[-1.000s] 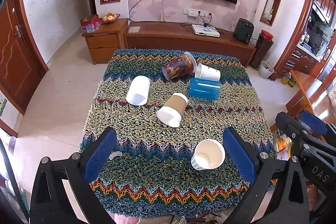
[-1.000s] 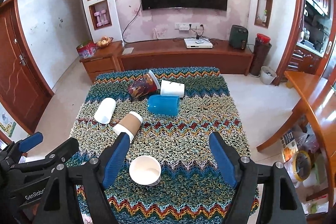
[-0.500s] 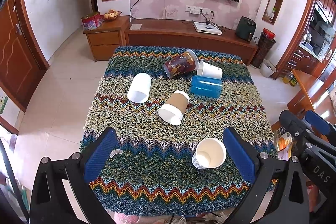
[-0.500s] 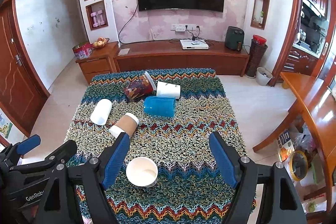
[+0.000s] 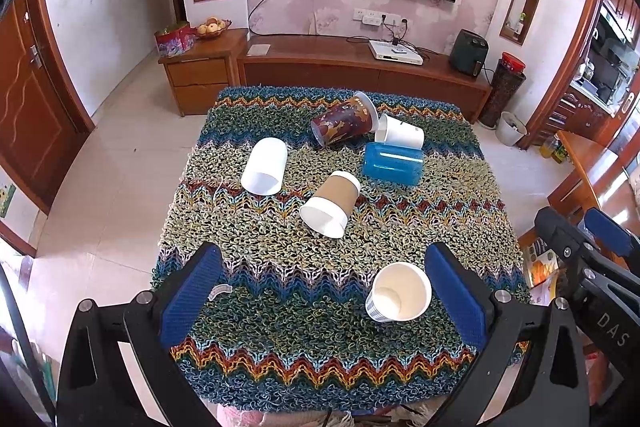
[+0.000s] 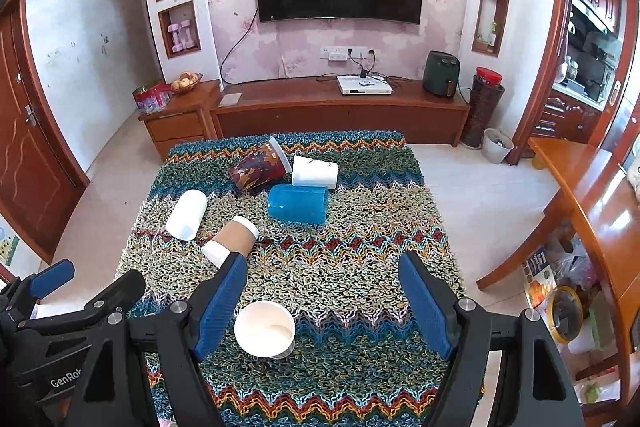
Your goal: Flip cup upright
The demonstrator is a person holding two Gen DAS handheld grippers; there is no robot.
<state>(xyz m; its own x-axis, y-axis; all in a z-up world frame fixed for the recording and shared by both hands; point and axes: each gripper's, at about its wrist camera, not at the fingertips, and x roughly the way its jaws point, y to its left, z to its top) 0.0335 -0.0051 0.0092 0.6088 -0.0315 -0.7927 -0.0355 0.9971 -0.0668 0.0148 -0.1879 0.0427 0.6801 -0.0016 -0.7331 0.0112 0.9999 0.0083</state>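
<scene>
The surface (image 5: 460, 203) looks farther than before — both tongs (image 5: 324, 291) (image 6: 320, 303) stay wide, empty, above the upright cup (image 6: 265, 329).

A rough, looped woven cloth (image 5: 280, 259) covers the bench. The upright cup (image 5: 398, 293) looks like matt white paper, the blue cup (image 5: 392, 163) like translucent glossy plastic. The tongs' blue pads (image 6: 222, 301) are ribbed and matt.

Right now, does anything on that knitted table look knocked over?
Yes. Five cups lie on their sides: a plain white one, a brown-sleeved one, a blue one, a dark patterned one and a small white one.
</scene>
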